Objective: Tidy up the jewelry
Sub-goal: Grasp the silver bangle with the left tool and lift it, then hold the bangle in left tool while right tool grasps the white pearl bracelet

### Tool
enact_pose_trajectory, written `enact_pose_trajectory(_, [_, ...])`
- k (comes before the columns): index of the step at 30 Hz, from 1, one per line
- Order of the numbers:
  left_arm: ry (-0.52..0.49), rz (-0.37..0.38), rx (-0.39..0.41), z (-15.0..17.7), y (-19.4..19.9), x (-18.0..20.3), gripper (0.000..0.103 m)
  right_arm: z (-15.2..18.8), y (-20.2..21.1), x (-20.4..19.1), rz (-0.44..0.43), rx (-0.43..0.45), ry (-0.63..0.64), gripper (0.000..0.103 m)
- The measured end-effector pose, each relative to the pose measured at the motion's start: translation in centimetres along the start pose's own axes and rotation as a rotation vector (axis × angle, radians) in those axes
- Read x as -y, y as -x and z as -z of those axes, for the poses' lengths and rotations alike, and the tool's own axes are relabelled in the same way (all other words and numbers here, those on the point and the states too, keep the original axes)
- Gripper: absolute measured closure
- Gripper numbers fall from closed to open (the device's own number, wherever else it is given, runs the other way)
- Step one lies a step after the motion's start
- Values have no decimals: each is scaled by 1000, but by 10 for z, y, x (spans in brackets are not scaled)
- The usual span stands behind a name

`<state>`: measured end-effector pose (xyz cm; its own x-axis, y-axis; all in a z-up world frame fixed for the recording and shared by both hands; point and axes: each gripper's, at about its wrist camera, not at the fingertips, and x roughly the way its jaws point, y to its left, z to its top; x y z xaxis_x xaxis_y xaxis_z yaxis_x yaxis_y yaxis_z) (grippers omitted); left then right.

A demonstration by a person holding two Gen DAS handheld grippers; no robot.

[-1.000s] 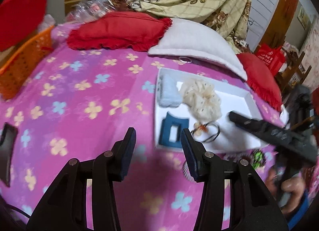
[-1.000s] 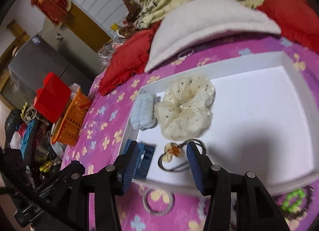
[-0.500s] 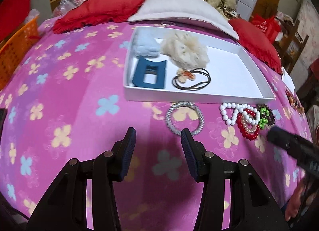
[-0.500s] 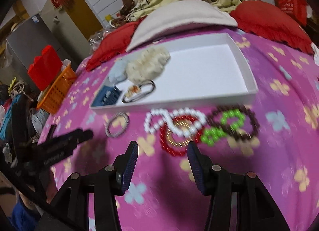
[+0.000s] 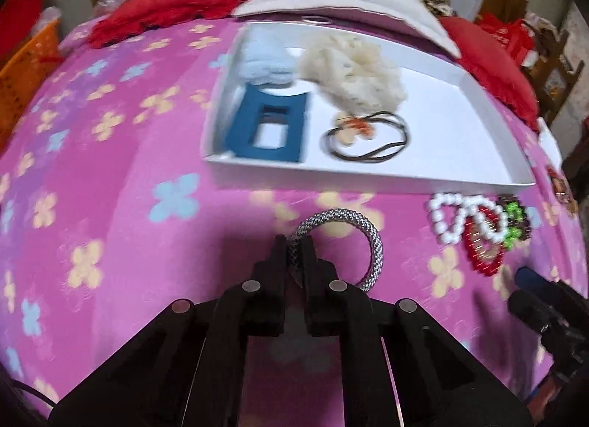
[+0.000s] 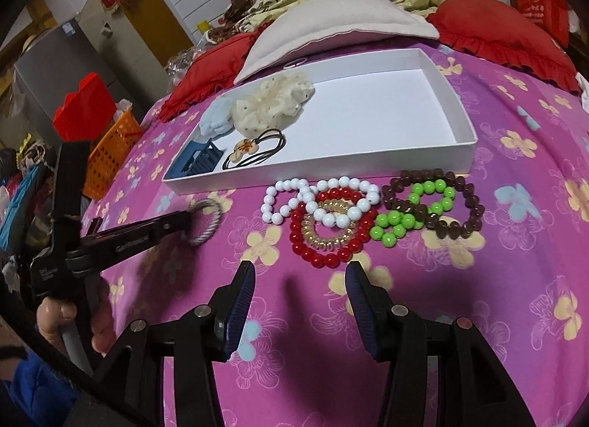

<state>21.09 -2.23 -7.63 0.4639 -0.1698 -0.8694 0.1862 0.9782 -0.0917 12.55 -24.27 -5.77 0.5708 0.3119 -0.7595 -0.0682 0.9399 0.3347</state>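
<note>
The left gripper (image 5: 293, 242) is clamped on the near-left arc of the silver ring (image 5: 342, 242), a braided bangle on the pink cover (image 5: 110, 176); the rest of the loop curves away toward 1 o'clock of the tips. In the right wrist view the same gripper (image 6: 186, 222) reaches in from 9 o'clock, with the ring (image 6: 204, 222) at its end.

The right gripper (image 6: 300, 289) stands wide apart, holding nothing, above the cover (image 6: 515, 279). At its 12 o'clock, near, lies a cluster of bead loops: a red bracelet (image 6: 331, 231) with a gold coil (image 6: 329, 230) inside it, and white beads (image 6: 320, 198) overlapping its far side. At 1 o'clock green beads (image 6: 412, 213) overlap a brown bracelet (image 6: 441, 206).

Beyond all these sits the white tray (image 6: 467, 147), its near wall just behind the beads. In its left end lie a blue clip (image 6: 200, 161), a black hair tie with a charm (image 6: 254, 150), a cream scrunchie (image 6: 274, 102) and a pale blue scrunchie (image 6: 217, 123); the right part of the tray floor is bare. From the left wrist view the tray (image 5: 368, 176) is at 12 o'clock, the bead cluster at 2 o'clock.

Past the tray a white pillow (image 6: 338, 25) lies between red cushions (image 6: 508, 36). An orange basket (image 6: 110, 154) stands at 10 o'clock of the right gripper.
</note>
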Motion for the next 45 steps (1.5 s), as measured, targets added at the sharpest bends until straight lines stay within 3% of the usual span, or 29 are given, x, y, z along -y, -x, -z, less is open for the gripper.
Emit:
enact_pose_trajectory(6, [111, 37, 11, 31, 19, -40, 97, -5, -10, -6, -20, -9, 19, 54])
enact_pose_trajectory(11, [128, 42, 24, 40, 24, -44, 97, -20, -26, -31, -36, -9, 104, 54])
enact_pose_trajectory(13, [113, 26, 34, 40, 24, -40, 97, -26, -36, -39, -21, -17, 138, 54])
enact_pose_trajectory(16, [90, 10, 48, 42, 24, -38, 97, -35, -55, -46, 10, -44, 177, 64])
enact_pose_trajectory(21, [84, 28, 65, 44, 24, -41, 96, -49, -73, -55, 81, -55, 234, 71])
enact_pose_trajectory(26, [82, 35, 84, 45, 24, -41, 96, -46, -85, -69, 187, -70, 346, 72])
enact_pose_trajectory(27, [83, 36, 89, 45, 24, -41, 96, -45, -86, -70, 189, -70, 350, 76])
enact_pose_trajectory(30, [81, 34, 97, 46, 25, -39, 96, -44, -83, -68, 175, -80, 336, 94])
enact_pose_trajectory(36, [122, 85, 86, 50, 34, -45, 98, -43, -62, -70, 88, -49, 252, 94])
enact_pose_trajectory(45, [158, 117, 154, 55, 83, -50, 98, -50, 9, -80, -36, 68, 177, 94])
